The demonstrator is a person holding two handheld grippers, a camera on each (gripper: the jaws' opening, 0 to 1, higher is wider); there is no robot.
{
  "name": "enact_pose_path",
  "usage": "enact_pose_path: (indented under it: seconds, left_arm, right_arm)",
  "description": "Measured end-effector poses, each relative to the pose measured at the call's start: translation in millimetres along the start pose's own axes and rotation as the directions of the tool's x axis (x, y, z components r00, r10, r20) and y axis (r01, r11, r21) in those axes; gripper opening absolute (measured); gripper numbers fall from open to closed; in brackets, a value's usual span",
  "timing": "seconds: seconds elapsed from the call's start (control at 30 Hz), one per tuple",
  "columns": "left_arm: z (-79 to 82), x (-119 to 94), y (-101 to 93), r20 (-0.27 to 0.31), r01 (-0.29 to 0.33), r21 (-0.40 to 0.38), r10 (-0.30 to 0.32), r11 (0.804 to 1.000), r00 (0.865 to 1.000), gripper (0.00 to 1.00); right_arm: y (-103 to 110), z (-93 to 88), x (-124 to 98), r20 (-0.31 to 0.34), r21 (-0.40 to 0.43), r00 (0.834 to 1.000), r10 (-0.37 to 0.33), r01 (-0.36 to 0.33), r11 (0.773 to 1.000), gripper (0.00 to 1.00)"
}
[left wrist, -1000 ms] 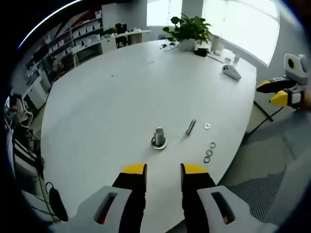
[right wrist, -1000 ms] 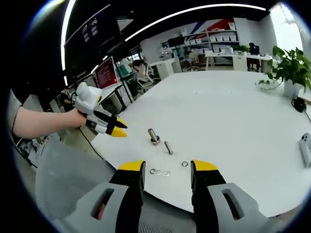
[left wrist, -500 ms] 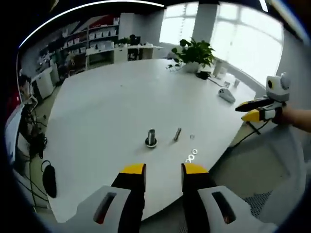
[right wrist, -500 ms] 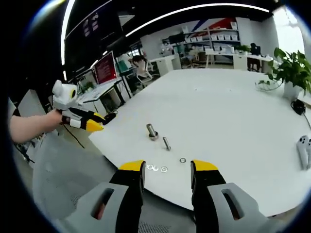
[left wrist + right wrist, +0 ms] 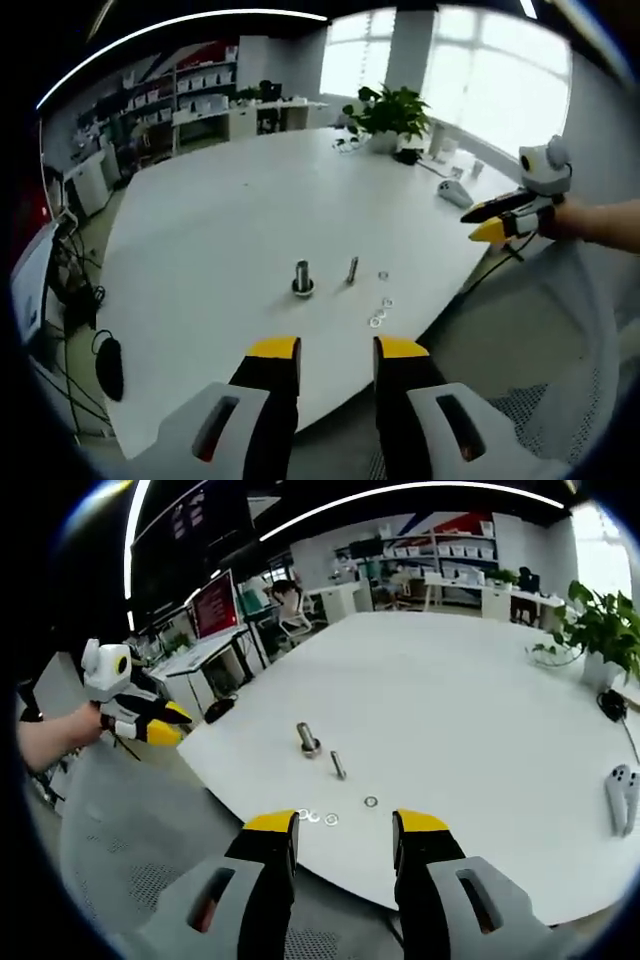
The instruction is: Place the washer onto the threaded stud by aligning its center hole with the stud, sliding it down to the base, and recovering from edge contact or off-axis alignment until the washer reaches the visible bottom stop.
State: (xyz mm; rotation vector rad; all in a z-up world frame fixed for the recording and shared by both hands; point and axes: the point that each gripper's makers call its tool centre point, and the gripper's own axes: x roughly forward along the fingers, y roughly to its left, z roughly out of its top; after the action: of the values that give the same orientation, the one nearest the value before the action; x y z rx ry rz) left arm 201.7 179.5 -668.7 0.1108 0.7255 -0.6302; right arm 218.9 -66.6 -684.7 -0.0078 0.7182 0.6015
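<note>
We judge the task not yet begun; no washer is picked up, and both grippers hang off the near edge of the white table, well apart from the parts; the threaded stud stands upright on its round base near the table's near side, and in the right gripper view the same stud stands beyond a loose bolt that lies flat just beside it; the washers lie scattered close to the edge, one a little apart from the pair nearest the rim; the next move, as we read it, calls for one gripper to come in low over the edge, pinch a single flat washer by its rim and carry it over the stud with the hole on axis.

Our left gripper points across the table towards the stud, its yellow-tipped fingers spread with nothing between them; our right gripper likewise shows parted, empty fingers aimed at the washers; in the left gripper view the right gripper is held out in a hand over the floor beside the table; in the right gripper view the left gripper is similarly held off the edge.
</note>
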Motion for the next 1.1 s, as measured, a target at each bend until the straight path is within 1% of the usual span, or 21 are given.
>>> enact_pose_path:
  seconds: [0.07, 0.2, 0.3, 0.47, 0.5, 0.57, 0.67, 0.73, 0.8, 0.9, 1.03, 1.1]
  left_arm:
    - [0.0, -0.4, 1.8, 0.012, 0.006, -0.019, -0.006, 1.000, 1.000, 0.27]
    - [-4.8, -0.3, 2.0, 0.001, 0.026, -0.032, -0.026, 0.999, 1.000, 0.27]
    - [-1.8, -3.9, 2.1, 0.025, 0.035, -0.039, -0.034, 0.999, 0.999, 0.28]
    - [-5.2, -0.3, 0.8, 0.037, 0.046, -0.051, -0.044, 0.998, 0.998, 0.27]
    - [-4.8, 1.9, -0.2, 0.034, 0.043, -0.040, -0.041, 0.998, 0.999, 0.27]
    - [-3.2, 2.7, 0.7, 0.025, 0.023, 0.022, -0.023, 0.999, 0.999, 0.27]
    - [-2.2, 1.9, -3.3, 0.030, 0.015, 0.057, -0.017, 0.998, 0.999, 0.27]
    - [-6.3, 4.6, -6.1, 0.010, 0.021, 0.075, -0.022, 0.997, 1.000, 0.27]
    - [-5.8, 5.0, -4.2, 0.007, 0.014, 0.086, -0.014, 0.996, 1.000, 0.27]
    - [0.9, 2.4, -1.7, 0.040, 0.014, 0.058, -0.016, 0.998, 0.999, 0.27]
    - [-2.6, 3.8, 1.2, 0.033, 0.016, 0.028, -0.017, 0.999, 0.999, 0.27]
    - [-0.8, 2.9, 2.3, 0.043, 0.007, 0.024, -0.008, 1.000, 0.999, 0.27]
  right_arm:
    - [-1.1, -0.4, -0.3, 0.001, 0.005, 1.000, -0.005, 0.005, 1.000, 0.40]
    - [-4.0, 0.1, -0.9, 0.004, 0.011, 1.000, -0.018, 0.018, 1.000, 0.40]
    - [-5.2, -0.3, -0.8, 0.002, 0.015, 1.000, -0.021, 0.021, 1.000, 0.40]
    - [-6.8, 1.9, -2.5, 0.017, 0.028, 0.999, -0.028, 0.028, 0.999, 0.40]
    - [-7.1, 2.2, -2.5, 0.020, 0.032, 0.999, -0.028, 0.027, 0.999, 0.40]
    - [-7.0, 1.3, -2.3, 0.017, 0.034, 0.999, -0.030, 0.030, 0.999, 0.40]
    - [-8.1, 0.5, -2.4, 0.014, 0.044, 0.999, -0.035, 0.035, 0.998, 0.39]
    - [-9.4, 0.7, -2.8, 0.018, 0.057, 0.999, -0.036, 0.035, 0.998, 0.39]
    - [-9.4, 0.4, -2.8, 0.019, 0.059, 0.999, -0.037, 0.036, 0.998, 0.39]
    - [-6.4, -1.5, 0.8, -0.003, 0.035, 1.000, -0.023, 0.024, 0.999, 0.39]
    - [-3.8, -2.2, 1.1, -0.009, 0.021, 1.000, -0.015, 0.015, 1.000, 0.39]
    - [-3.9, -1.9, 0.0, -0.003, 0.026, 1.000, -0.018, 0.018, 1.000, 0.39]
